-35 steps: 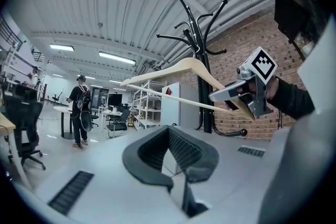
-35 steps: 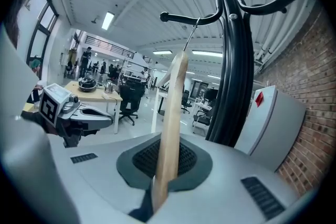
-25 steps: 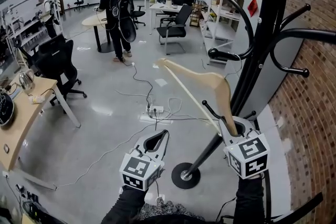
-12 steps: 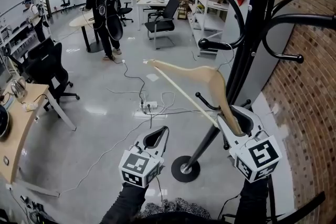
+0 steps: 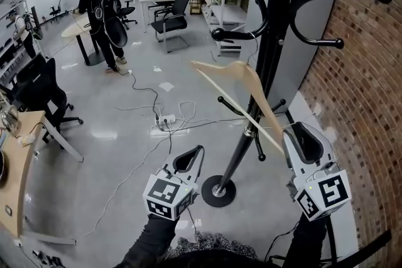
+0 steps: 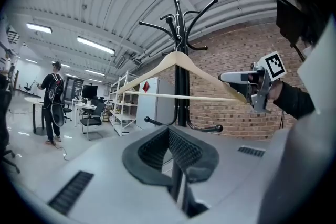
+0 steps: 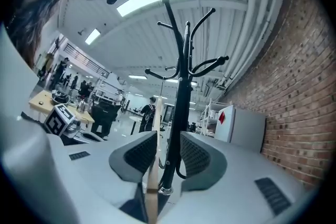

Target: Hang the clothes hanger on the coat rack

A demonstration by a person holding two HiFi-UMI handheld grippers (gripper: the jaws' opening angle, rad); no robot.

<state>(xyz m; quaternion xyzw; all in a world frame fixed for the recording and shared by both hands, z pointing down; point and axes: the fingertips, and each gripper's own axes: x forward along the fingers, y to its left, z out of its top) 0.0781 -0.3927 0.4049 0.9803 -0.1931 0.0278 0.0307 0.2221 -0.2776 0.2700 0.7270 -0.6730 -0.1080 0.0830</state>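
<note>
Hanging on the coat rack [image 5: 274, 22], the clothes hanger [image 5: 242, 75] ends untouched between the just-opened jaws of the right gripper [image 5: 301, 135] at 5 o'clock; the left gripper [image 5: 188, 160], at 7 o'clock, is pressed together.

**Hanger up on the rack**

A wooden hanger [image 6: 202, 72] hangs level in front of the black coat rack [image 6: 182, 110], with its hook up among the arms and a brick wall [image 6: 231, 55] behind. The right gripper [image 6: 231, 86] is at the hanger's right tip, jaws just opening with the tip between them. The left gripper [image 6: 169, 136] sits low, jaws together and empty. A person [image 6: 52, 99] stands far left.
</note>
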